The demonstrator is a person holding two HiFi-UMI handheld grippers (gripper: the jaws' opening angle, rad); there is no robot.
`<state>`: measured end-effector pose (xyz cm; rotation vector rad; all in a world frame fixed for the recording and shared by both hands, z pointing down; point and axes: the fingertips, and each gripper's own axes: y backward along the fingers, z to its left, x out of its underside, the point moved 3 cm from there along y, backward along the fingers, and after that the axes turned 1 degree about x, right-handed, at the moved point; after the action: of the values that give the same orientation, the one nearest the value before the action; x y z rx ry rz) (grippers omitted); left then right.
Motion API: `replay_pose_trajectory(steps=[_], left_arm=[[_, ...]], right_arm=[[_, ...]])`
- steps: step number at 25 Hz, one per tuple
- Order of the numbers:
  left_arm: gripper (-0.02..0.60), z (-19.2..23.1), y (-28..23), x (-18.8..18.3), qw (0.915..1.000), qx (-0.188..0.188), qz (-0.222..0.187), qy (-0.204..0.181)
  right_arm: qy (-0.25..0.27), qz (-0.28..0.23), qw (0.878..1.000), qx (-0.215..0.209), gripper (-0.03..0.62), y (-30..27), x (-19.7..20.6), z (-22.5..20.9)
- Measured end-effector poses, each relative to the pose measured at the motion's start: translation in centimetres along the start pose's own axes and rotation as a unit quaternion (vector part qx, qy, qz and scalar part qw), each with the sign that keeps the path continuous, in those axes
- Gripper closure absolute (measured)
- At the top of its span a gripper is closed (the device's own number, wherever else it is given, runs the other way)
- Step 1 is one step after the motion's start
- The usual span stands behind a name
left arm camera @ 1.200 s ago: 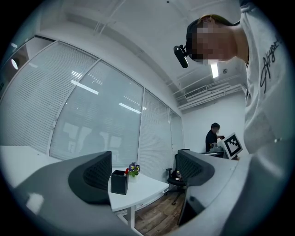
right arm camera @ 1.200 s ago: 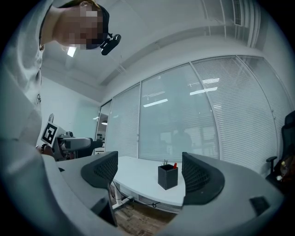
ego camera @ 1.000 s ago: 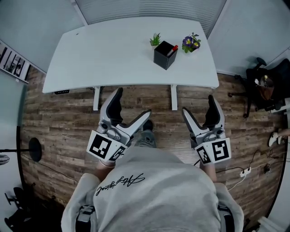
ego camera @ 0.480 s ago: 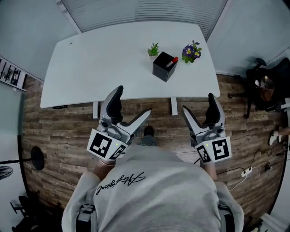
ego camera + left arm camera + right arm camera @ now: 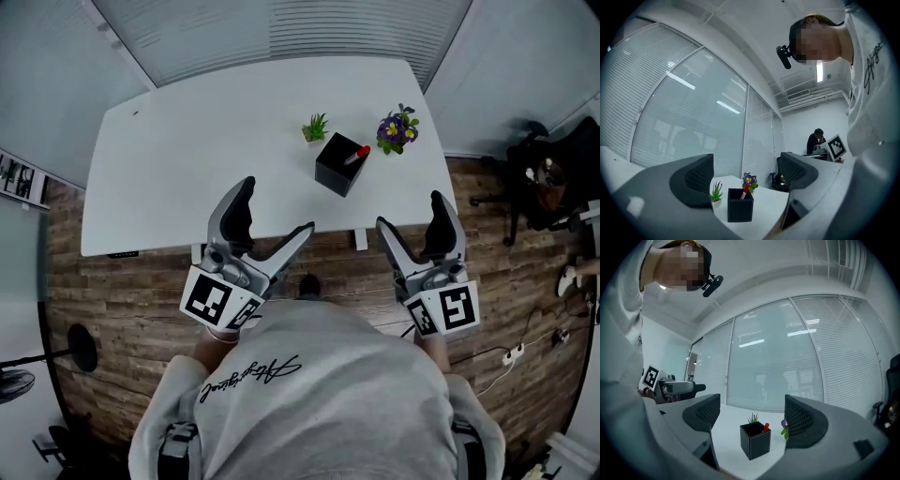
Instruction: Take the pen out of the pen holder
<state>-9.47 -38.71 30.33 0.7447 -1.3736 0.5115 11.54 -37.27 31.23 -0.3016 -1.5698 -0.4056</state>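
- My left gripper (image 5: 277, 206) sits released, its 2 jaws spread wide with nothing between them; in the head view its tips reach over the near edge of the white table (image 5: 187, 141).
- My right gripper (image 5: 411, 211) is released too, jaws wide apart and empty, hovering above the wooden floor (image 5: 112, 291) just short of the table's near edge.
- The black pen holder (image 5: 336, 167) stands upright on the table's right half, well apart from both grippers.
- The pen (image 5: 356, 155), red at its top, leans inside the holder with that end poking above the rim.
- A small green plant (image 5: 316, 127) stands just behind the holder on its left, and a purple-flowered plant (image 5: 397, 127) stands to its right.
- Both gripper views frame the holder in the open gap between the jaws, farther off on the tabletop.
- A dark office chair (image 5: 539, 187) stands on the floor to the right of the table.
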Motion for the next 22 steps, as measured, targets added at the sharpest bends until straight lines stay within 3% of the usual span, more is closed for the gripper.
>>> replay_pose_trajectory(steps=[22], left_arm=[[0.150, 4.8, -4.7, 2.7, 0.9990, 0.037, 0.018, 0.020]], right_arm=[[-0.012, 0.003, 1.000, 0.024, 0.187, -5.6, 1.8, -2.1]])
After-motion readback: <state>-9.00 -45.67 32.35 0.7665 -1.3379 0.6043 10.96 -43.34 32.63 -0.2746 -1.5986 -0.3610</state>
